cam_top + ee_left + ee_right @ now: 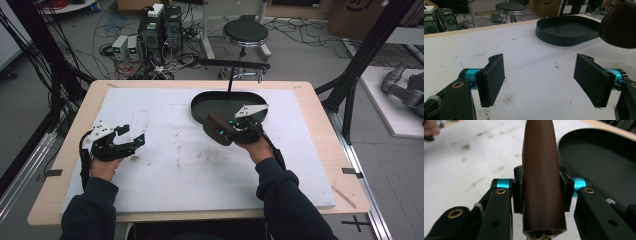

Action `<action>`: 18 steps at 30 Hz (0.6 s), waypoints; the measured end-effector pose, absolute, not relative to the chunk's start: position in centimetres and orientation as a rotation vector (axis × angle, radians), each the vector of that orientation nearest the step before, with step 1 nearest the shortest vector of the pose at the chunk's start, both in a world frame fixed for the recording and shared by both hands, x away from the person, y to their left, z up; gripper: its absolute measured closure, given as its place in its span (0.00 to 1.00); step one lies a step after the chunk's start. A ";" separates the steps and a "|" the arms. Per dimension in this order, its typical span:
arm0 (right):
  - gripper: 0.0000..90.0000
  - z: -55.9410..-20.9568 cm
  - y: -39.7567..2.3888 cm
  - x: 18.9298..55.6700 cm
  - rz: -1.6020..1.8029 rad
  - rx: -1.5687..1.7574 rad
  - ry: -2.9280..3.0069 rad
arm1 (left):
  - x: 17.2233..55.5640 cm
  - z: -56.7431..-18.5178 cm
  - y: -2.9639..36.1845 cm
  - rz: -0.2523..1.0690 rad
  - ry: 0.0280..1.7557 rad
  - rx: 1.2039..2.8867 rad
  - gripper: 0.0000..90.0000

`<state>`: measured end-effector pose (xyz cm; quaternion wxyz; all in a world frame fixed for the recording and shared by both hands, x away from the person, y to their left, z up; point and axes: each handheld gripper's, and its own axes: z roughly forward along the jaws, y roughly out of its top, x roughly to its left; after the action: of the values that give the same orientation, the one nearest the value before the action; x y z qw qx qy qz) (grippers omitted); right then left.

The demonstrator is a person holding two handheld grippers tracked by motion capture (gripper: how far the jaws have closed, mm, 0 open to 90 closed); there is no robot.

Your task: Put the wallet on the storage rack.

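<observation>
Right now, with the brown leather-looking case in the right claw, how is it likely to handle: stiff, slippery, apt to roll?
The brown case probably is fairly stiff: it keeps its rounded, tapering shape between the right claw pads without visibly denting. Its smooth surface and taper suggest it could slide in the grip. Set down on the white mat, its rounded body might rock or roll a little.

Grey floor (310, 55), black stool (245, 32), cables (115, 25)

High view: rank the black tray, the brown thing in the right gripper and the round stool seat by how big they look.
1. Black tray, clearly largest.
2. Stool seat, though it stands farther off, so it may really be bigger than it looks.
3. Brown object clamped in the right gripper, smallest.
</observation>
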<state>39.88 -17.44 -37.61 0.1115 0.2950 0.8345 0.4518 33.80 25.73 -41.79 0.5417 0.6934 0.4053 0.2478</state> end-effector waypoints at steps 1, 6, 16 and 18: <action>0.72 -37.3 -17.7 40.4 1.346 0.885 2.434 | 33.8 -41.8 25.7 0.591 0.961 1.647 0.27; 0.72 -36.4 -18.5 43.4 1.372 0.986 2.364 | 33.8 -41.8 25.6 0.587 0.953 1.640 0.27; 0.72 -37.6 -18.3 48.5 1.344 1.182 2.244 | 33.8 -41.8 25.6 0.588 0.949 1.640 0.26; 0.72 -38.1 -18.1 49.1 1.321 1.212 2.245 | 33.8 -41.7 25.7 0.590 0.948 1.639 0.26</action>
<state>49.11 -18.06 -38.14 0.1337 0.4181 0.7744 0.4556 33.76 25.66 -41.74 0.5472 0.6918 0.3999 0.2491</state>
